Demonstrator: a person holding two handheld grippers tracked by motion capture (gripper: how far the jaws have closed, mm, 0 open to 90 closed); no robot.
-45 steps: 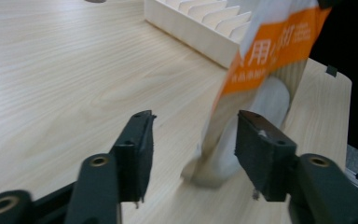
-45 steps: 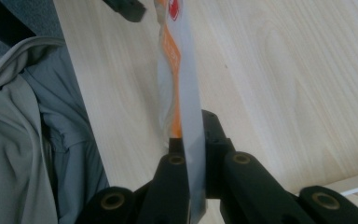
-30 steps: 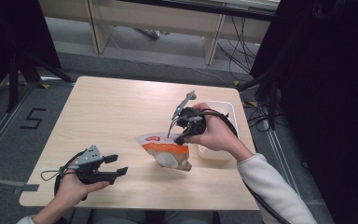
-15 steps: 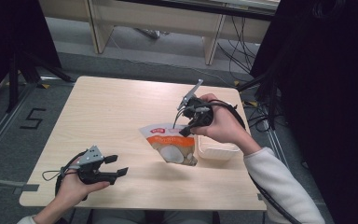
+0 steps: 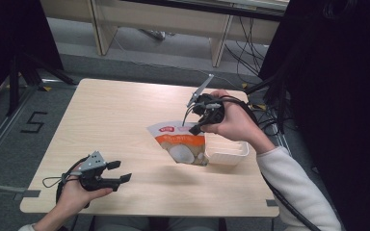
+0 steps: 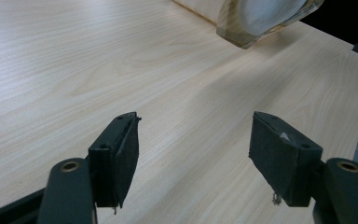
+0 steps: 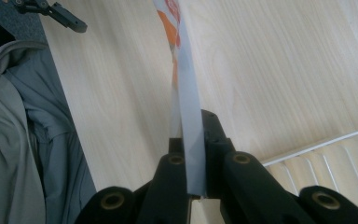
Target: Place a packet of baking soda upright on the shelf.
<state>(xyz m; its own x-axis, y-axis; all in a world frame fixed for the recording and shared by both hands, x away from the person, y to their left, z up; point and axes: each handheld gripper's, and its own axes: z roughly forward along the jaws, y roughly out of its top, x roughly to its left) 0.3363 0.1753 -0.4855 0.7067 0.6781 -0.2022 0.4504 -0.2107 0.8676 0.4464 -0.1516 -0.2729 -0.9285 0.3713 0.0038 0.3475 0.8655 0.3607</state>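
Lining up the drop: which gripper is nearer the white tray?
Right. The right gripper holds the pouch beside the white tray; the left gripper rests open, far across the table.

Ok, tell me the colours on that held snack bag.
Orange and white, red logo on top; the bag shows best in the high view.

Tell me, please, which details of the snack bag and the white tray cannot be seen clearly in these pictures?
- Snack bag: print too small to read in the high view.
- Same bag: top and right edges crop it in the left gripper view; edge-on in the right gripper view.
- White tray: the hand with the right gripper covers its far side.
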